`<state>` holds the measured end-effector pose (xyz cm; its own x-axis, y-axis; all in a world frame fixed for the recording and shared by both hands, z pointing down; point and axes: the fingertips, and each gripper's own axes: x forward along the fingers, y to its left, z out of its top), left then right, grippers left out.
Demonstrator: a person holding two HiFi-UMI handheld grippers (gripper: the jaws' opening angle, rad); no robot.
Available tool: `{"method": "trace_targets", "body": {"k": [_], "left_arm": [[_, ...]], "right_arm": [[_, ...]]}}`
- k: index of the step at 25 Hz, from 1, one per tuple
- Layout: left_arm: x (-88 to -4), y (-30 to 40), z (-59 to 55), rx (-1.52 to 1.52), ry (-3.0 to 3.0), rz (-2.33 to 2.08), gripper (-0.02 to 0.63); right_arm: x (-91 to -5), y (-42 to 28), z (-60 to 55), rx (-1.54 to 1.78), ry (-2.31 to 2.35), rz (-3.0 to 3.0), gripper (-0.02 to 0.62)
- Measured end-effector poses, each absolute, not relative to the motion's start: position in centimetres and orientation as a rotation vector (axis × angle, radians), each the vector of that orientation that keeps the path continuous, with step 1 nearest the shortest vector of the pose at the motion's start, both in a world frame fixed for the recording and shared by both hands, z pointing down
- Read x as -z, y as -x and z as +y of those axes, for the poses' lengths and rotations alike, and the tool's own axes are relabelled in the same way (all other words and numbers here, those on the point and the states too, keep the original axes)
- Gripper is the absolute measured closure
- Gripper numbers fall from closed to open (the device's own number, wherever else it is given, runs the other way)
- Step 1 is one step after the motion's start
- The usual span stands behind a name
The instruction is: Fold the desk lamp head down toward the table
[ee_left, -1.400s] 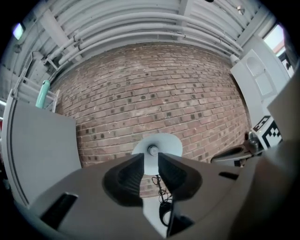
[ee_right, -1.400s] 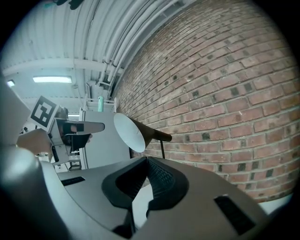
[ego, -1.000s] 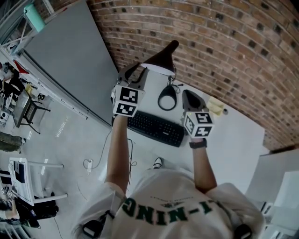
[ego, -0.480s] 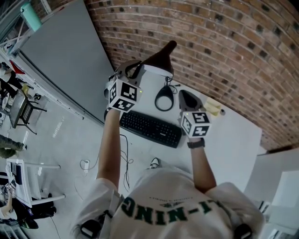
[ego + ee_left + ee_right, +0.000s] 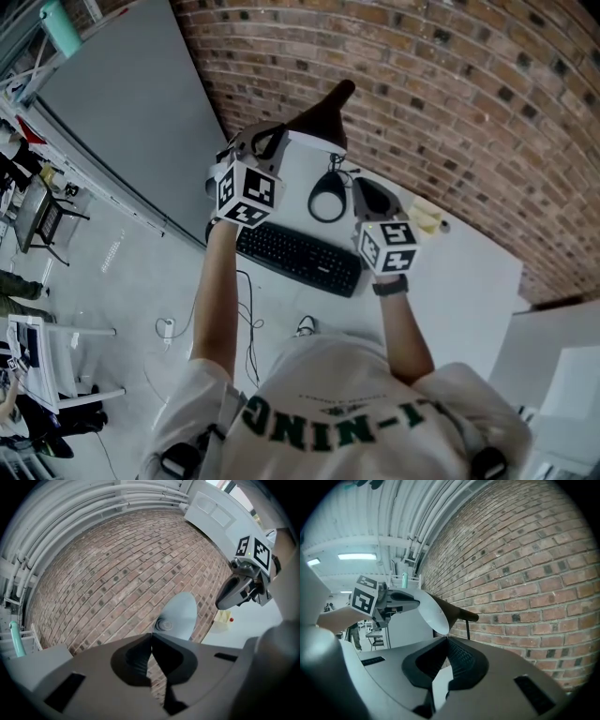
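- While your left gripper (image 5: pixel 277 141) sits at the near rim of the desk lamp head (image 5: pixel 319 114), its jaws have just been closing and now meet at the tips. Nothing shows between the pads in the left gripper view. Whether the very tips nip the thin rim cannot be told.
- Just beyond those closed tips and slightly to their right, you see the lamp head's pale inner face, with its socket on the side nearest the jaws.
- Your right gripper (image 5: pixel 361 183) is closed too, with nothing between its jaws.
- Ahead of the right jaws and up to their left, the lamp head stands raised and tilted. Its dark neck runs toward the brick wall (image 5: pixel 450 94), apart from these jaws.
- Just left of the right jaws, a black ring (image 5: pixel 328 202) lies at the lamp's foot on the white table (image 5: pixel 459 281).
- Behind both pairs of jaws, toward you, lies the black keyboard (image 5: pixel 298 258).
- Just right of the right jaws a pale yellow block (image 5: pixel 427 217) rests on the table.
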<state>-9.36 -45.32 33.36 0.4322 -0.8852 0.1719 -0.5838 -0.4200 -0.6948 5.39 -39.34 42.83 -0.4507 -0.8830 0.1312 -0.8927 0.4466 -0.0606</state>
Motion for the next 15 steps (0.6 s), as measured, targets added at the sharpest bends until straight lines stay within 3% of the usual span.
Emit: {"method": "trace_targets", "body": {"k": [15], "left_arm": [[-35.5, 9.5, -44.5, 0.701, 2.098, 1.274, 0.601]], "right_arm": [[-44.9, -6.0, -39.6, -0.231, -1.607, -2.564, 0.591]]}}
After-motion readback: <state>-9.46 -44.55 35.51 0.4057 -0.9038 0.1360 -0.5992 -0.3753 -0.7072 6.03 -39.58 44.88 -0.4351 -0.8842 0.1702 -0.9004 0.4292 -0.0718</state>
